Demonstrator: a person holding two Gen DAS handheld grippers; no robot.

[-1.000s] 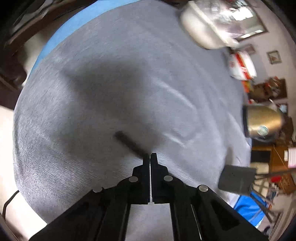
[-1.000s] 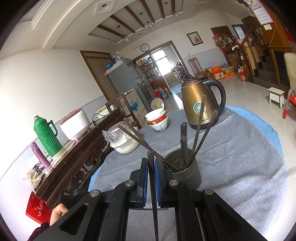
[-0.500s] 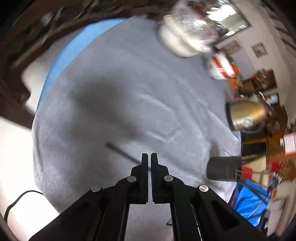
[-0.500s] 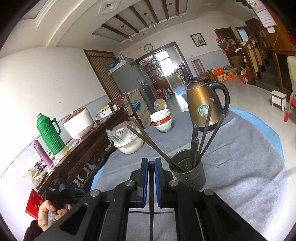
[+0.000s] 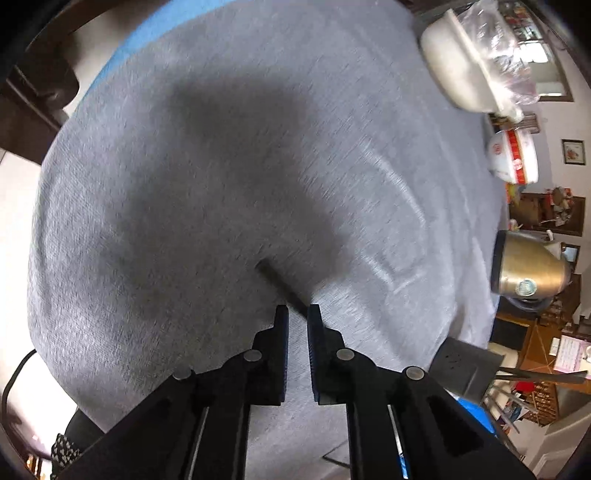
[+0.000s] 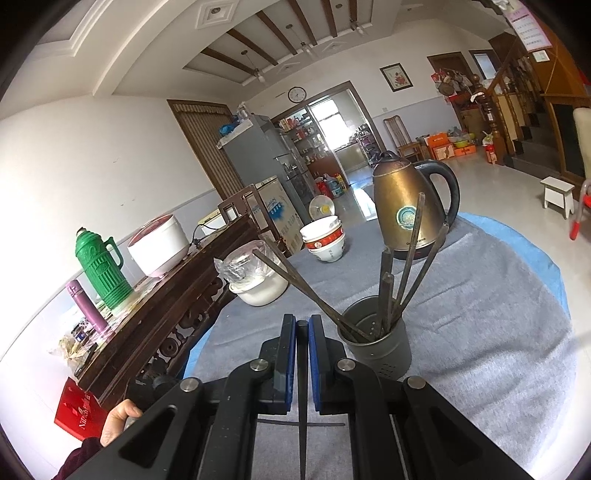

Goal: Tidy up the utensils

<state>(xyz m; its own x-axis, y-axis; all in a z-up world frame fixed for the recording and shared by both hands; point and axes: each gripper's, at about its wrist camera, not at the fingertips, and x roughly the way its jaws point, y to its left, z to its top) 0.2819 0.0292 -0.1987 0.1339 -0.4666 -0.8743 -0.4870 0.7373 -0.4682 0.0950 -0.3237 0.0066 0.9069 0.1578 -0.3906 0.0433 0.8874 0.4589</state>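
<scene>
Left wrist: left gripper (image 5: 294,312) jaws just been opening, barely apart, over chopstick (image 5: 282,288) near cloth (image 5: 147,221) edge; gap narrow, tips could knock it off

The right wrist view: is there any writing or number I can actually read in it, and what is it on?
"Nihon", white letters, partly cut off: red box on the floor.
Kettle: round badge and a line of print near the base, too small to read.
Bowls: red band with marks, unreadable.
Wall clock: numerals too small.
Pink wall chart: blurred.
</scene>
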